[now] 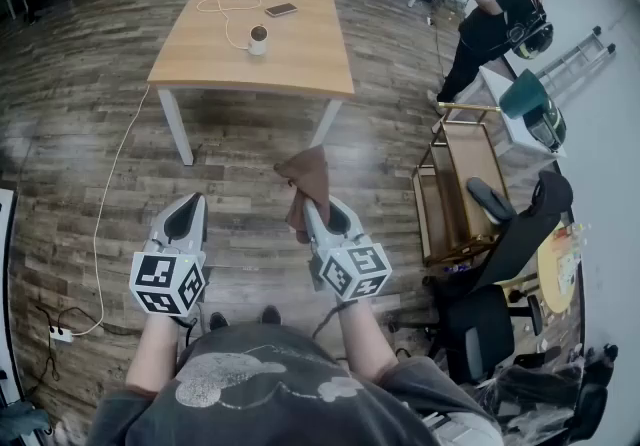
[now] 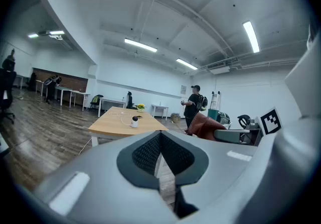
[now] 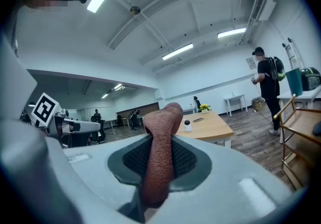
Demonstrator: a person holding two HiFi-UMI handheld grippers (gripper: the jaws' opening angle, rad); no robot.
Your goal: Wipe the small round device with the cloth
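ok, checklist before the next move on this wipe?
1. Cloth gripped in right tongs: ok, clamped between the jaws.
2. Left tongs free: ok, shut on nothing.
3. Small round device located: ok, upright on the table.
4. Device within reach: not ok, a stretch of floor lies between both tongs and the table.
5. Device free of the white cable: cannot tell, the cable runs right up to it.

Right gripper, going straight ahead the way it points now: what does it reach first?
Probably the wooden table, after open floor; the right gripper, shut on the cloth, points roughly toward it. Depth is unclear.
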